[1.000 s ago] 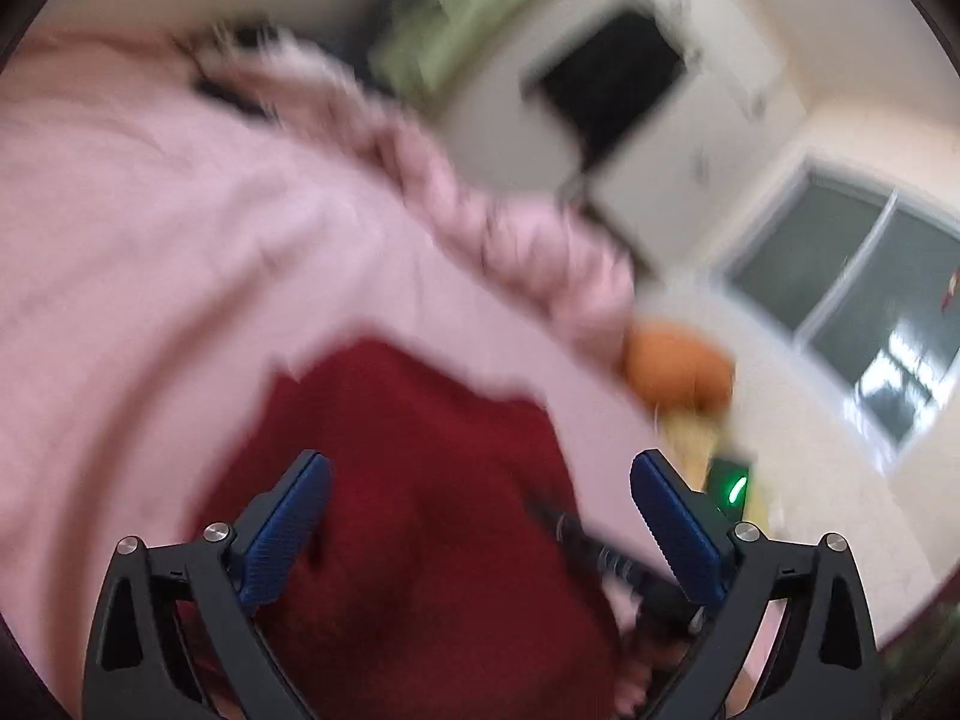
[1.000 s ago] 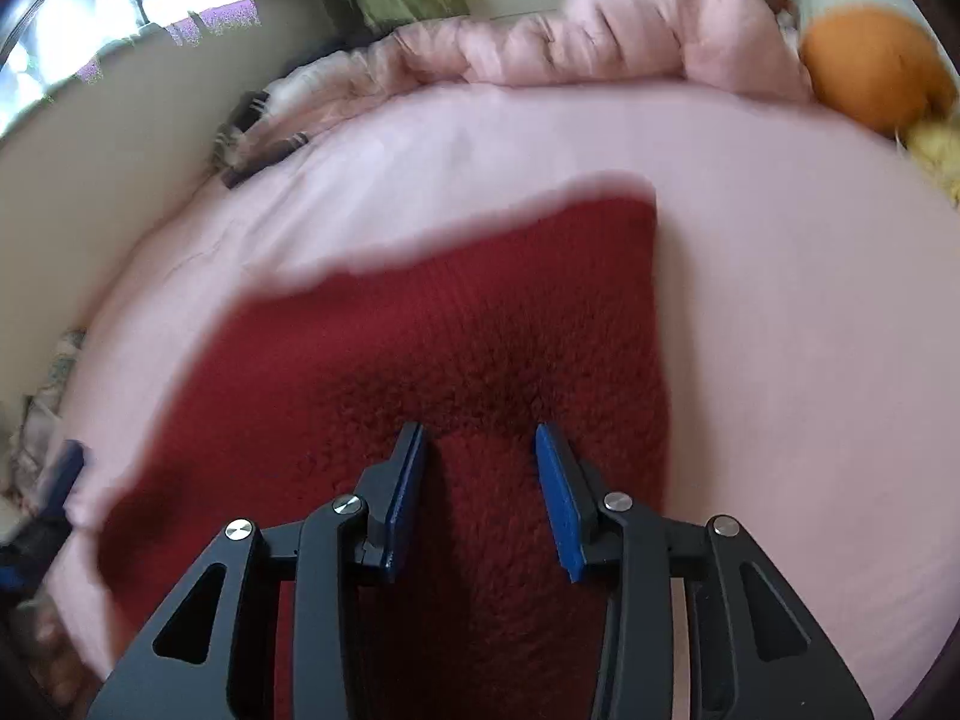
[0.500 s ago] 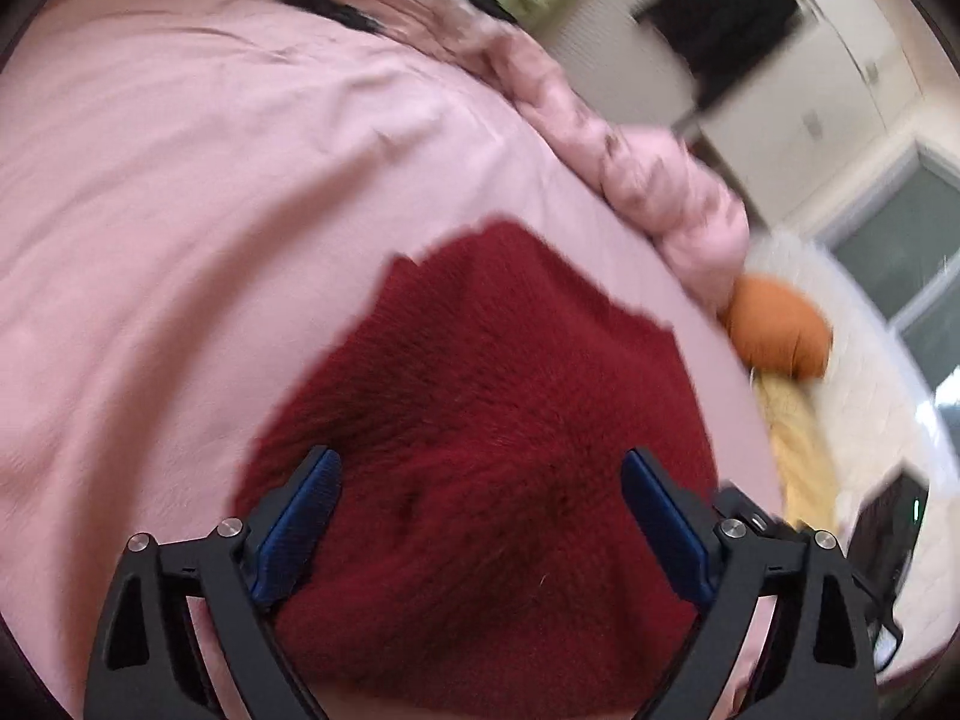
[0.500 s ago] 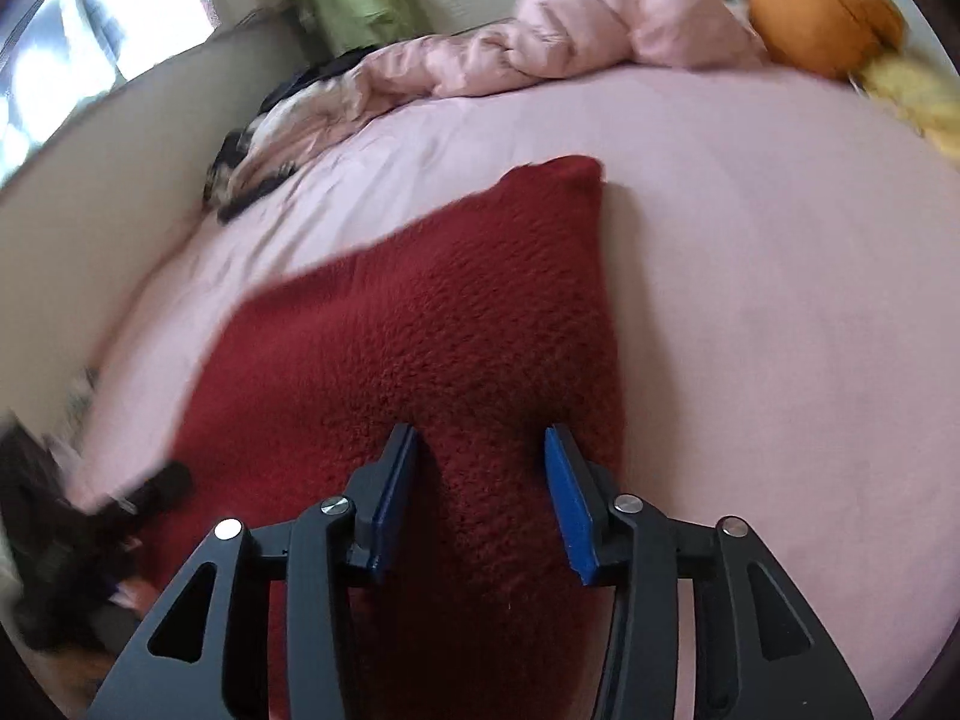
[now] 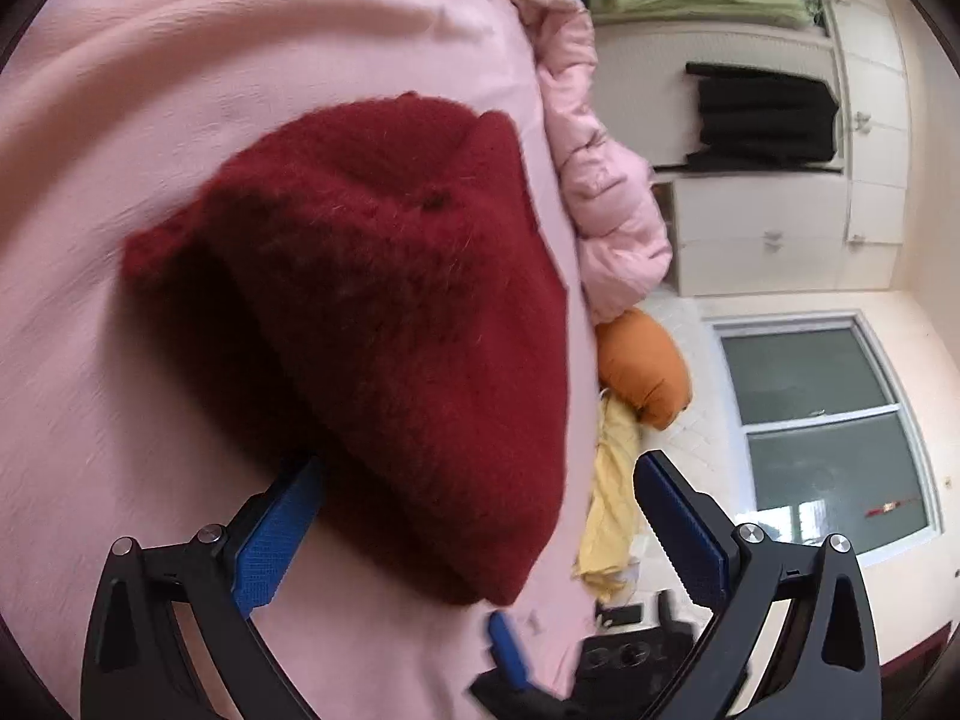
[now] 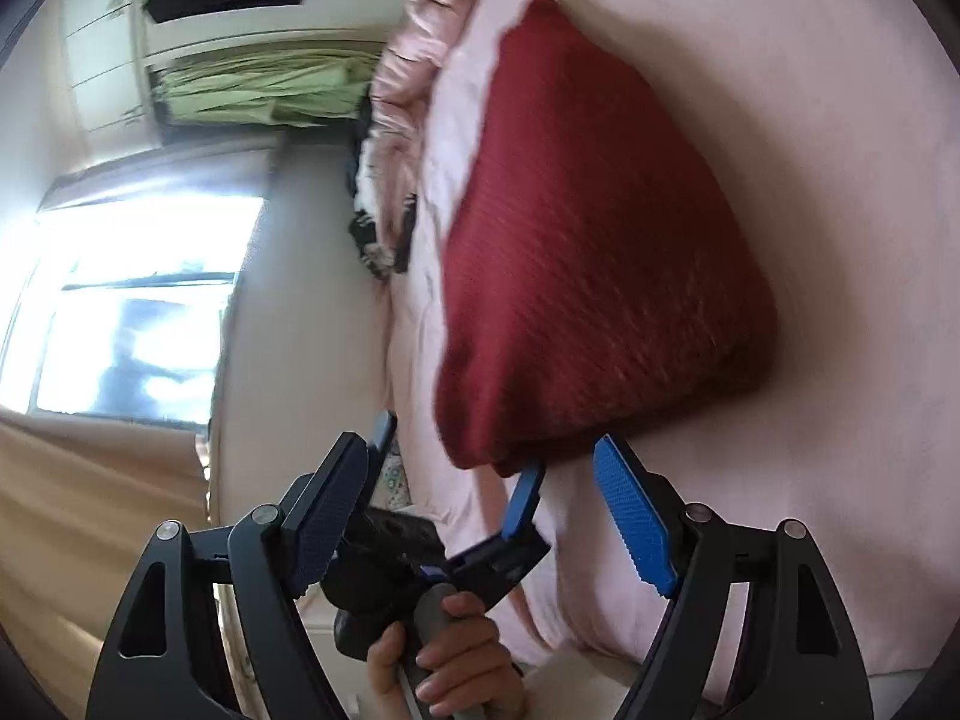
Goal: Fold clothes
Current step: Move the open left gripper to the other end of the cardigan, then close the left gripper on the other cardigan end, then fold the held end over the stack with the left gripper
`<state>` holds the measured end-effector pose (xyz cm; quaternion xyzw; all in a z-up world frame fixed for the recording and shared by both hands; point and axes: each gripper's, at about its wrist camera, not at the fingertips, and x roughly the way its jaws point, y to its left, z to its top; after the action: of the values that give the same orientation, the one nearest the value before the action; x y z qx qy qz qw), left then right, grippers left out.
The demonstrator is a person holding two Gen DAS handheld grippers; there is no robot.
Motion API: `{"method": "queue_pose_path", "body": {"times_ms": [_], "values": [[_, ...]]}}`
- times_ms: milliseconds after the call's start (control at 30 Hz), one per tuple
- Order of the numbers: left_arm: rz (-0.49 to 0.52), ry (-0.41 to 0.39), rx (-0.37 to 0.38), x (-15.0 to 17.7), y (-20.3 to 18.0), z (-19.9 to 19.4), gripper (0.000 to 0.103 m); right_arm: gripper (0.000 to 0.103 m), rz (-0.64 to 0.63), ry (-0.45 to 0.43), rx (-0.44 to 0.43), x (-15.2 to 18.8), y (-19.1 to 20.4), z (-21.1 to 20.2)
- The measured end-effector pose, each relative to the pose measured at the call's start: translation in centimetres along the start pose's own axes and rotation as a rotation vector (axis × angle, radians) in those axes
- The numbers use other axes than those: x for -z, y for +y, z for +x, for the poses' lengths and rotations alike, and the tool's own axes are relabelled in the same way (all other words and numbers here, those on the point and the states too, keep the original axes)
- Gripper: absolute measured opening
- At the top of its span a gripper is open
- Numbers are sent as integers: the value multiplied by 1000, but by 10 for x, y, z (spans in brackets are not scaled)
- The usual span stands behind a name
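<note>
At frame centre, the folded red sweater (image 5: 390, 312) lies on the pink bed (image 5: 180, 90); right gripper (image 6: 480, 516), jaws just opened wide, holds nothing, left gripper (image 5: 474, 522) wide, empty: fold released.

right gripper (image 6: 480, 516) has just opened, letting go of the folded red sweater (image 6: 594, 252).

Open pink bed sheet (image 5: 150, 120) lies all round my red sweater (image 5: 408, 312); the bunched pink duvet (image 5: 606, 192) blocks the far edge
</note>
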<state>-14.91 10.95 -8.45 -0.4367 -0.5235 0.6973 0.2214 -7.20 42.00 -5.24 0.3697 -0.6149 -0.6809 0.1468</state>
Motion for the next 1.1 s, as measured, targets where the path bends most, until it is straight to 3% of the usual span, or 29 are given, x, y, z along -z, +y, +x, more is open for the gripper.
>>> {"method": "queue_pose_path", "body": {"times_ms": [167, 267, 333, 400, 433, 533, 633, 667, 700, 733, 867, 933, 1000, 1067, 1100], "values": [[-2, -71, 95, -6, 2, -4, 98, 78, 22, -47, -21, -15, -15, 22], [-48, -81, 61, -9, 12, 0, 78, 78, 111, -47, -41, -19, -31, 26], [-89, -84, 46, -13, 19, 4, 45, 78, 190, -63, -65, -23, -45, 26], [-113, -107, 48, -15, 25, 2, 29, 78, 240, -85, -122, -24, -52, 19], [-118, -118, 58, -14, 25, 1, 25, 78, 254, -88, -145, -24, -53, 17], [-76, -121, 53, -14, 17, 2, 23, 78, 261, -11, -221, -23, -51, 30], [-32, -126, 30, -14, 11, 1, 18, 77, 181, -117, -129, -34, -43, 24], [-34, -130, 27, -15, 12, 0, 17, 70, 184, -136, -145, -37, -44, 24], [-42, -136, 23, -14, 13, -2, 16, 31, 190, -141, -153, -37, -46, 24], [-59, -141, 16, -13, 20, -7, 16, 14, 194, -138, -135, -39, -49, 24], [-95, -141, 38, -14, 25, -11, 20, 16, 209, -151, -127, -39, -51, 19], [-119, -172, 24, -14, 28, -17, 41, 28, 207, -153, -92, -38, -47, 18], [-169, -217, 32, -16, 37, -25, 50, 34, 238, -199, -90, -35, -49, 7], [-203, -210, 40, -18, 45, -24, 49, 34, 303, -215, -122, -36, -60, -2], [-202, -197, 18, -20, 46, -21, 34, 34, 360, -203, -144, -36, -68, 0]]}}
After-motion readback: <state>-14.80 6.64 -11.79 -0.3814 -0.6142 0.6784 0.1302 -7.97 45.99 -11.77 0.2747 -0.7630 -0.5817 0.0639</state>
